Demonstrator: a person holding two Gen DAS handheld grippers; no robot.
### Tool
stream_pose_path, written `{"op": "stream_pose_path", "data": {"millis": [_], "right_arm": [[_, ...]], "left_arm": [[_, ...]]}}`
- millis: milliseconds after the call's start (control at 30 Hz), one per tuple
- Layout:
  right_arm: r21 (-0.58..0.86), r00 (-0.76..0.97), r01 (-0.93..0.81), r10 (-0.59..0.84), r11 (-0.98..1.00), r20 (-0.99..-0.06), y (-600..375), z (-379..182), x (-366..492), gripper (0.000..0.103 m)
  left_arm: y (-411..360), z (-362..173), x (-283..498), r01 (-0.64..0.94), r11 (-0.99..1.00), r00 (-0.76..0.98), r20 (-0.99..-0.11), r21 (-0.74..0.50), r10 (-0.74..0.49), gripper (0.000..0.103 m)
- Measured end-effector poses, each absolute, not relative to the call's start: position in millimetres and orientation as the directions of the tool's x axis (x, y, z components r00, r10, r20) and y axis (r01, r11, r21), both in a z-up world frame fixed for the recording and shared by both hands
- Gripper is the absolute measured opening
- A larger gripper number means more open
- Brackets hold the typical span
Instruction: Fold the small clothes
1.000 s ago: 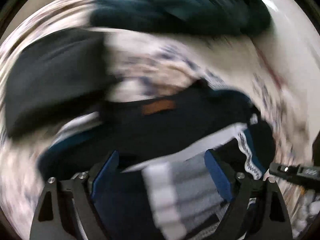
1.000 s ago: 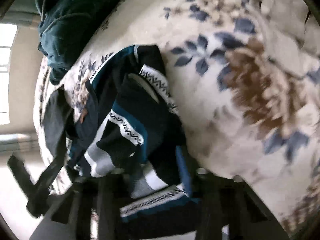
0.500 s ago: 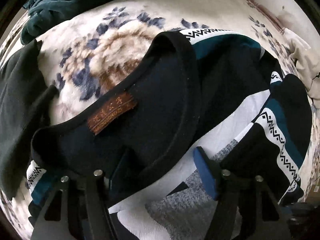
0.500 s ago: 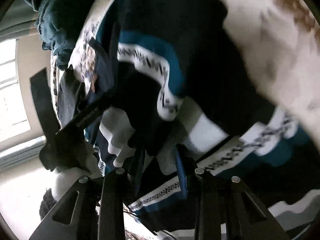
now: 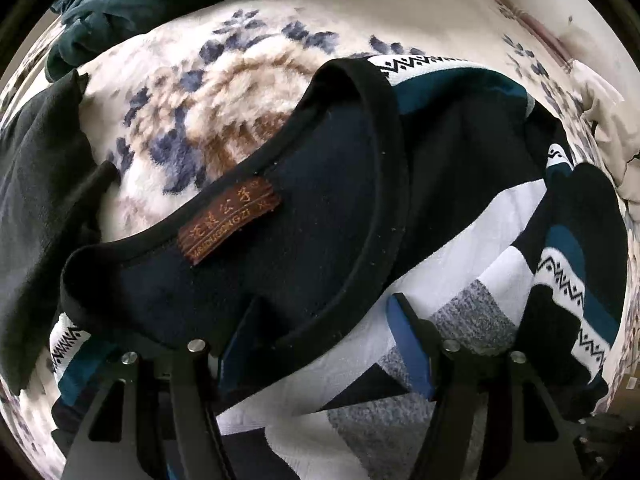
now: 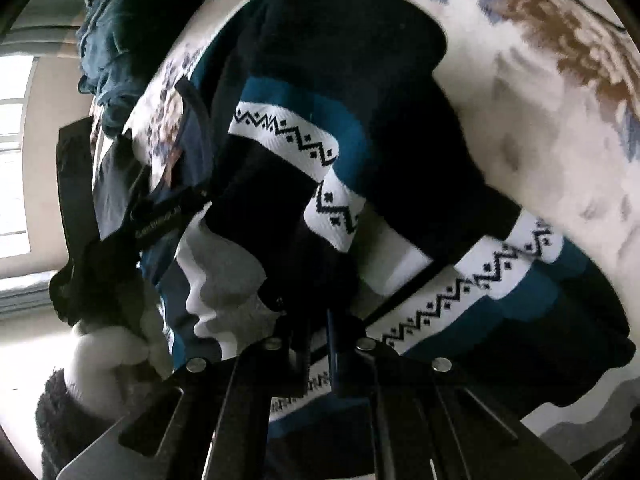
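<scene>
Here, sweater (image 5: 460, 184): crumpled on the flowered blanket (image 5: 224, 92), brown neck label (image 5: 229, 220) up.
Left gripper (image 5: 320, 344): jaws spread, astride the black collar (image 5: 384, 184) edge, pads not pressing.
Right gripper (image 6: 318, 344): jaws pressed together, pinching a sweater fold.
Nearby: teal cloth (image 5: 132, 8), black garment (image 5: 36, 184).

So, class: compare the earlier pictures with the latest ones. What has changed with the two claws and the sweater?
The right claw has shut on a fold of the sweater. The left claw came down over the collar and narrowed, one pad tucked inside it. The sweater stays on the flowered blanket.
</scene>
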State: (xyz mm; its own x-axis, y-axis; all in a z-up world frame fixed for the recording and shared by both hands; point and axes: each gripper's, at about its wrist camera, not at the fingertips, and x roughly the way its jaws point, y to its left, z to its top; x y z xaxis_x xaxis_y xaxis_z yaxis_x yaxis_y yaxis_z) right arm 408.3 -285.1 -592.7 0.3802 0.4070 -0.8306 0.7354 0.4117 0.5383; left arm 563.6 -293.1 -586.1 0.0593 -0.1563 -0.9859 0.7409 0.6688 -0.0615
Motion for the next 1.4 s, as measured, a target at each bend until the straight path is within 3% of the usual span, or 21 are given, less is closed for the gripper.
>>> {"op": "stream_pose_path", "data": {"millis": [100, 167, 200, 233, 333, 433, 567, 633, 700, 833, 1033, 1100, 1233, 1333, 1400], "right_arm": [[0.544, 0.363, 0.753, 0.457, 0.37, -0.812, -298, -595, 405, 0.017], [0.531, 0.362, 0.748, 0.427, 0.398, -0.829, -309, -582, 397, 0.03], [0.523, 0.371, 0.744, 0.395, 0.415, -0.841, -316, -573, 394, 0.042], [0.52, 0.389, 0.736, 0.357, 0.433, -0.849, -325, -561, 389, 0.046], [0.496, 0.424, 0.699, 0.261, 0.514, -0.868, -340, -538, 396, 0.046], [0.45, 0.42, 0.641, 0.207, 0.622, -0.884, -343, -532, 420, 0.046], [0.313, 0.315, 0.604, 0.141, 0.733, -0.939, -348, -555, 443, 0.046], [0.22, 0.237, 0.629, 0.085, 0.746, -0.968, -357, -570, 448, 0.044], [0.222, 0.229, 0.64, 0.092, 0.736, -0.969, -365, -573, 451, 0.044], [0.185, 0.272, 0.611, 0.016, 0.77, -0.962, -361, -538, 461, 0.046], [0.25, 0.256, 0.387, 0.157, 0.887, -0.954, -297, -541, 510, 0.045], [0.274, 0.211, 0.395, 0.203, 0.877, -0.956, -290, -563, 530, 0.045], [0.182, 0.216, 0.457, 0.089, 0.871, -0.972, -307, -575, 554, 0.038], [0.255, 0.27, 0.501, 0.13, 0.827, -0.954, -332, -549, 550, 0.039], [0.224, 0.301, 0.503, 0.073, 0.835, -0.951, -348, -524, 541, 0.041]], "left_arm": [[-284, -574, 567, 0.711, 0.701, 0.081, -0.984, -0.055, -0.16, 0.064], [-265, -551, 566, 0.663, 0.746, 0.128, -0.971, -0.066, -0.2, 0.064], [-251, -539, 565, 0.625, 0.777, 0.149, -0.965, -0.077, -0.215, 0.064], [-240, -530, 563, 0.594, 0.8, 0.166, -0.96, -0.084, -0.224, 0.069], [-193, -507, 553, 0.486, 0.871, 0.252, -0.944, -0.066, -0.212, 0.089], [-145, -503, 535, 0.377, 0.926, 0.312, -0.938, -0.023, -0.15, 0.091], [-85, -546, 525, 0.232, 0.969, 0.265, -0.964, 0.09, 0.026, 0.091], [-56, -564, 528, 0.156, 0.987, 0.219, -0.976, 0.023, -0.012, 0.097], [-36, -568, 532, 0.083, 0.995, 0.206, -0.976, -0.049, -0.065, 0.1], [-43, -543, 532, 0.094, 0.993, 0.272, -0.958, -0.069, -0.092, 0.099], [-83, -538, 547, 0.219, 0.976, 0.331, -0.942, 0.015, -0.06, 0.099], [-82, -553, 550, 0.231, 0.971, 0.318, -0.948, 0.061, -0.016, 0.099], [-65, -572, 562, 0.198, 0.979, 0.274, -0.961, 0.042, -0.014, 0.1], [-55, -569, 563, 0.184, 0.982, 0.282, -0.959, 0.036, -0.018, 0.1], [-50, -569, 560, 0.187, 0.982, 0.285, -0.959, 0.038, -0.017, 0.1]]}}
